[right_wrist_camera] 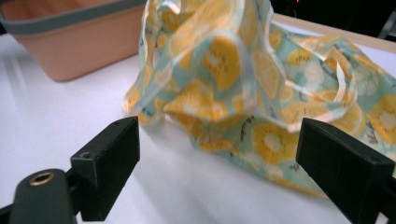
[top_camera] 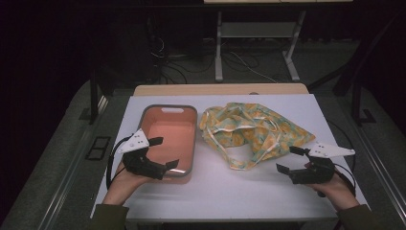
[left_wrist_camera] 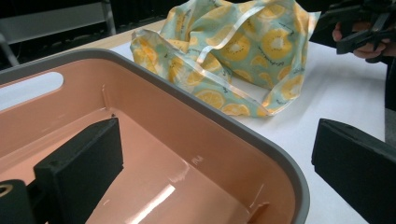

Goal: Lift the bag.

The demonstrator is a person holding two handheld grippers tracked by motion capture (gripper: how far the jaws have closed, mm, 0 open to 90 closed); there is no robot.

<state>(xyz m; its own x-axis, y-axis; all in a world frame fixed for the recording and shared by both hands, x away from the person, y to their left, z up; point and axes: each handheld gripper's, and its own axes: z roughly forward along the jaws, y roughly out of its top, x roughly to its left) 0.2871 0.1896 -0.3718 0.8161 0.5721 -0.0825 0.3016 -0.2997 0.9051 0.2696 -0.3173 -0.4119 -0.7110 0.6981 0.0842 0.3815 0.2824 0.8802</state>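
Fingers on both the left gripper (top_camera: 160, 152) and right gripper (top_camera: 288, 158) are spread wide and empty, so I'd pinch the crumpled lemon-print fabric bag (top_camera: 253, 130), lying on the white bench (top_camera: 230, 191) beside the salmon plastic tub (top_camera: 168, 139), by a bunched fold, not a loose strap.

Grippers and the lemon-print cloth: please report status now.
Left gripper open, over the near rim of the pink bin. Right gripper open, holding nothing. Lemon-print cloth crumpled on the white table, beside the bin. Nothing blocking.
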